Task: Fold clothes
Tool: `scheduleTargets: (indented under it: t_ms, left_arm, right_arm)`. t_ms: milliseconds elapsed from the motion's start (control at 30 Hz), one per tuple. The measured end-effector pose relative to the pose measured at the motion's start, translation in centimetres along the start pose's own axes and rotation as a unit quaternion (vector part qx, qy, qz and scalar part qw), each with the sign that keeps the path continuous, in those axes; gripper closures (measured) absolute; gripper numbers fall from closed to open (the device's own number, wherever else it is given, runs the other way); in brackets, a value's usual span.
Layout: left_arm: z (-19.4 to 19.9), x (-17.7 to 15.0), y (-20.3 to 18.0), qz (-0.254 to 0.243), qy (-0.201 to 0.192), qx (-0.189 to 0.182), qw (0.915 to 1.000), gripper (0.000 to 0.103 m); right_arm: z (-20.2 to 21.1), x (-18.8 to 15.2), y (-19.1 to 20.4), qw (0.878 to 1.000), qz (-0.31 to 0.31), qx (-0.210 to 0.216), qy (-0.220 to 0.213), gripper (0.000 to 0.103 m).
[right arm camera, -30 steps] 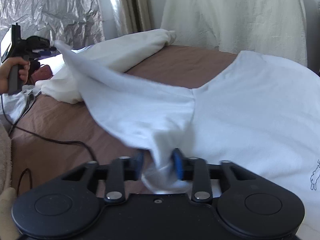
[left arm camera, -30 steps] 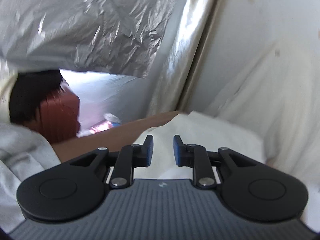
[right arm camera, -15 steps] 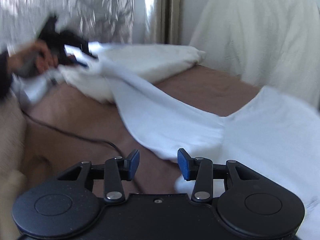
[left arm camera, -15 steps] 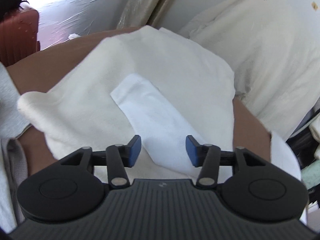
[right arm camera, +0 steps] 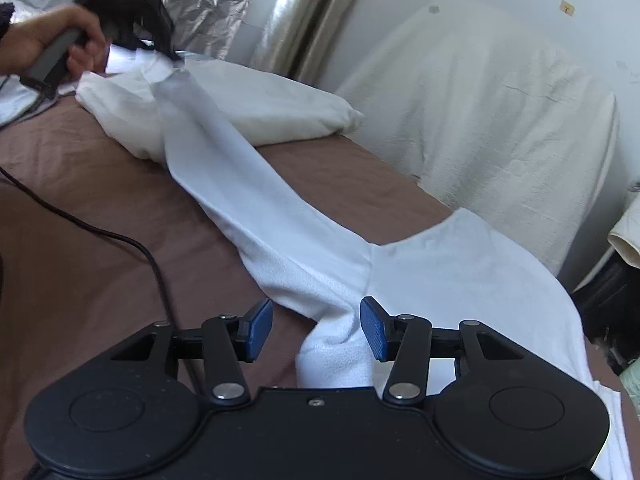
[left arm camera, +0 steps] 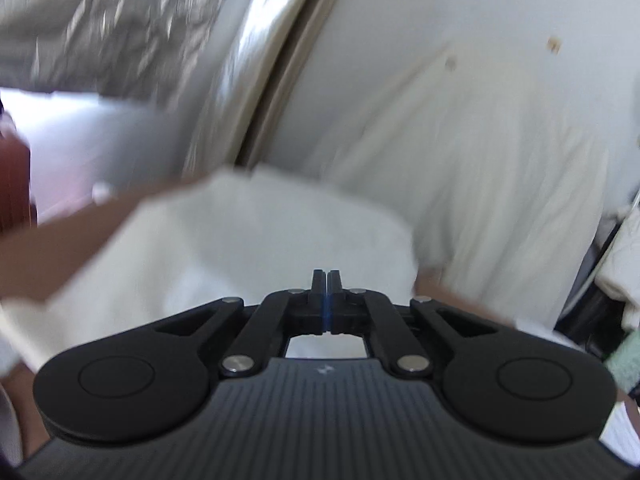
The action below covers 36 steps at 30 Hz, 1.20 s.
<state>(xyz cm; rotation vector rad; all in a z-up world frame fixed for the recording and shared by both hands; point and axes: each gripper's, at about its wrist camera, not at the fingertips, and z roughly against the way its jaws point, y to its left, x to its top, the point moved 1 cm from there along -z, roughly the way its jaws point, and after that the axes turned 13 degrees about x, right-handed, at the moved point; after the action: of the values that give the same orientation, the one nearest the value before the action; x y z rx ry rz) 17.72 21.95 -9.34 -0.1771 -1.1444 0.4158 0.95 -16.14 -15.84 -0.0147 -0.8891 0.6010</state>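
A white long-sleeved shirt (right arm camera: 460, 272) lies on the brown bed sheet (right arm camera: 100, 200). Its sleeve (right arm camera: 240, 184) stretches to the far left, over a cream pillow (right arm camera: 288, 108). The cuff ends at the tip of my left gripper (right arm camera: 174, 58), which a hand (right arm camera: 44, 40) holds. In the blurred left wrist view the left gripper (left arm camera: 325, 280) has its pads pressed together above the pale cloth (left arm camera: 260, 240). My right gripper (right arm camera: 316, 314) is opening. A bunched fold at the shirt's armpit lies between its blue pads (right arm camera: 376, 330), and the left pad stands off the cloth.
A black cable (right arm camera: 132, 240) runs across the sheet at the left. A cream-covered bulky thing (right arm camera: 500, 120) stands behind the bed by the wall. Crinkled silver foil (right arm camera: 208, 12) hangs at the back left. A red-brown object (left arm camera: 14, 184) sits at the far left edge.
The left gripper went from open over the sleeve to shut, and its view tipped upward. The right gripper let go of the shirt fold and its jaws widened. The sleeve now lies stretched out.
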Motion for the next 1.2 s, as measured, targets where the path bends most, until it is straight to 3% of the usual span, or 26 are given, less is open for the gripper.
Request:
scheduleTargets:
  t_ms: [100, 133, 200, 267, 367, 433, 500, 600, 633, 700, 767, 800, 833, 867, 900, 1000, 1133, 1200]
  left_arm:
    - [0.6, 1.0, 0.3, -0.021, -0.031, 0.048, 0.9981, 0.103]
    - [0.6, 1.1, 0.8, -0.015, -0.016, 0.057, 0.9981, 0.103]
    - [-0.6, 0.9, 2.4, 0.037, 0.051, 0.035, 0.9974, 0.102]
    - [-1.4, -0.1, 3.7, 0.080, 0.119, 0.024, 0.9893, 0.101]
    - [-1.7, -1.4, 4.2, 0.087, 0.174, 0.031, 0.9803, 0.098]
    - [-2.1, -1.8, 4.0, 0.083, 0.191, 0.028, 0.9777, 0.088]
    - [-2.8, -2.2, 3.8, 0.087, 0.199, 0.023, 0.9759, 0.061]
    - [-4.2, -3.7, 3.7, 0.110, 0.237, 0.029, 0.9649, 0.050]
    - [-5.0, -4.2, 3.7, 0.120, 0.258, 0.035, 0.9581, 0.050]
    - [-5.5, -5.0, 3.8, 0.133, 0.265, 0.037, 0.9543, 0.050]
    - [-5.9, -4.8, 3.3, 0.120, 0.255, 0.041, 0.9586, 0.053]
    - [-5.8, -4.4, 2.3, 0.085, 0.230, 0.049, 0.9681, 0.061]
    - [-5.6, -4.0, 1.4, 0.051, 0.205, 0.057, 0.9758, 0.085]
    - [-5.4, -3.7, 0.4, 0.016, 0.179, 0.065, 0.9815, 0.098]
    - [-5.3, -3.3, -0.6, -0.018, 0.153, 0.072, 0.9854, 0.099]
    - [-2.6, -1.0, -2.6, -0.038, 0.054, 0.043, 0.9969, 0.100]
    - [0.8, 1.6, -4.0, -0.089, -0.062, 0.048, 0.9930, 0.102]
    - [0.0, 1.7, -3.4, -0.063, -0.052, 0.040, 0.9958, 0.102]
  right_arm:
    - [-0.2, -0.1, 0.1, 1.000, 0.008, -0.011, 0.008, 0.049]
    - [-0.2, -0.1, 0.1, 1.000, 0.011, -0.015, 0.011, 0.047]
    - [-0.2, -0.3, -0.1, 1.000, 0.006, -0.025, 0.011, 0.042]
    - [-0.5, -0.4, -0.7, 1.000, -0.003, -0.024, 0.012, 0.042]
    - [-0.6, -0.5, -1.3, 1.000, -0.013, -0.017, 0.009, 0.044]
    - [-0.3, -0.4, -1.2, 1.000, -0.010, -0.010, -0.005, 0.044]
    - [0.0, -0.1, -0.9, 1.000, 0.002, -0.006, -0.018, 0.044]
    - [0.1, 0.2, -0.3, 1.000, 0.016, 0.000, -0.025, 0.048]
    - [-0.1, 0.1, -0.3, 1.000, 0.017, 0.004, -0.022, 0.052]
    - [-0.7, -0.2, -0.4, 1.000, 0.014, 0.012, -0.009, 0.062]
    - [-1.1, -0.5, -0.5, 1.000, 0.008, 0.018, 0.000, 0.082]
    - [-1.2, -0.6, -0.5, 1.000, 0.004, 0.021, -0.001, 0.083]
    - [-1.2, -0.7, -0.6, 1.000, 0.000, 0.023, -0.002, 0.085]
    - [-1.3, -0.7, -0.6, 1.000, -0.003, 0.026, -0.006, 0.091]
    - [-1.3, -0.7, -0.8, 1.000, -0.008, 0.028, -0.011, 0.092]
    - [-0.9, -0.6, -1.8, 0.997, -0.047, 0.045, -0.029, 0.094]
    - [1.1, -0.8, -3.6, 0.983, -0.133, 0.098, -0.076, 0.095]
    - [1.4, -1.0, -3.9, 0.976, -0.161, 0.122, -0.083, 0.095]
